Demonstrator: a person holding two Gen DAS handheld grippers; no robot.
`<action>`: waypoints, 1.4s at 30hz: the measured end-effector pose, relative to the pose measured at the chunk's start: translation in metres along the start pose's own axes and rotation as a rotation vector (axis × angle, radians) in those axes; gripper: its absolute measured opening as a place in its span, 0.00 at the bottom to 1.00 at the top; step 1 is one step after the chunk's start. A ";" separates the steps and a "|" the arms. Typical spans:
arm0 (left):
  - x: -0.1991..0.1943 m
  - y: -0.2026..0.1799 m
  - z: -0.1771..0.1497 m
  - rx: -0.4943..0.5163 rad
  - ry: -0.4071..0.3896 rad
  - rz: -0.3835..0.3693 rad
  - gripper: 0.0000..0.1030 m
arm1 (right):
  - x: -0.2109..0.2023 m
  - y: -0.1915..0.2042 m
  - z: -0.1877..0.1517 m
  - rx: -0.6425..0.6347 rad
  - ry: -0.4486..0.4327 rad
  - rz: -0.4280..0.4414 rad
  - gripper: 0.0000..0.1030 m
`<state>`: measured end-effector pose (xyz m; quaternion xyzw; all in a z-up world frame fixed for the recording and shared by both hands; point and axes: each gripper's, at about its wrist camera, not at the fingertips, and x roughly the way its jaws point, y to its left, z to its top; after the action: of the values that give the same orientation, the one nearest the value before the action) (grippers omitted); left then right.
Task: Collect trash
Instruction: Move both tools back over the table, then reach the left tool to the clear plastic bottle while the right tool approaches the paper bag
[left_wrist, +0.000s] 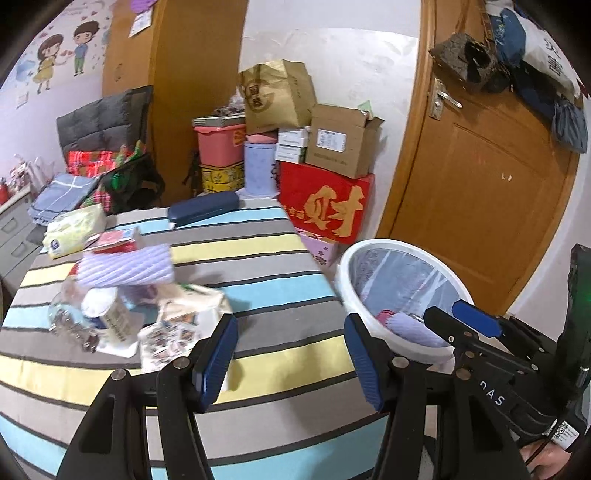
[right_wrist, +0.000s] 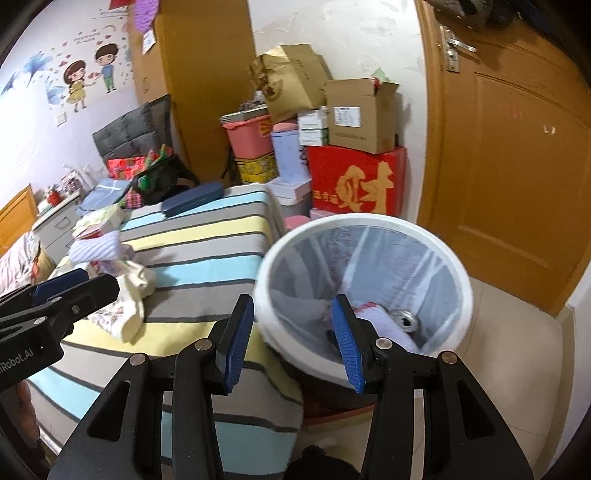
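Observation:
Trash lies heaped on the left of the striped tabletop (left_wrist: 280, 258): a lavender ribbed pack (left_wrist: 125, 266), a white paper cup (left_wrist: 107, 314), crumpled clear plastic (left_wrist: 62, 321) and a printed paper bag (left_wrist: 192, 310). My left gripper (left_wrist: 291, 360) hangs open over the stripes just right of the heap, nothing between its blue pads. A white bin (right_wrist: 369, 229) with a clear liner stands off the table's right corner. It holds another lavender pack (right_wrist: 384, 325) and a can (right_wrist: 404, 319). My right gripper (right_wrist: 291, 343) is open and empty above the bin's near rim.
A tissue pack (left_wrist: 74, 229), a red box (left_wrist: 118, 240) and a dark blue case (left_wrist: 203, 208) lie farther back on the table. Stacked boxes, including a red carton (left_wrist: 325, 203), stand against the wall. A wooden door (left_wrist: 491, 184) is behind the bin.

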<state>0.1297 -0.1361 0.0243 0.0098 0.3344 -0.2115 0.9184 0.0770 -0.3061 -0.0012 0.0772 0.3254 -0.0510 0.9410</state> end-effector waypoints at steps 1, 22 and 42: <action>-0.003 0.003 -0.002 -0.007 -0.004 0.007 0.58 | 0.000 0.004 -0.001 -0.005 0.000 0.003 0.44; -0.041 0.135 -0.033 -0.185 -0.015 0.192 0.58 | 0.018 0.094 -0.002 -0.164 0.032 0.172 0.50; -0.018 0.207 -0.038 -0.248 0.023 0.211 0.68 | 0.068 0.128 -0.007 -0.174 0.186 0.286 0.62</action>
<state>0.1759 0.0653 -0.0189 -0.0661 0.3657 -0.0707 0.9257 0.1443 -0.1819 -0.0344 0.0453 0.4000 0.1190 0.9076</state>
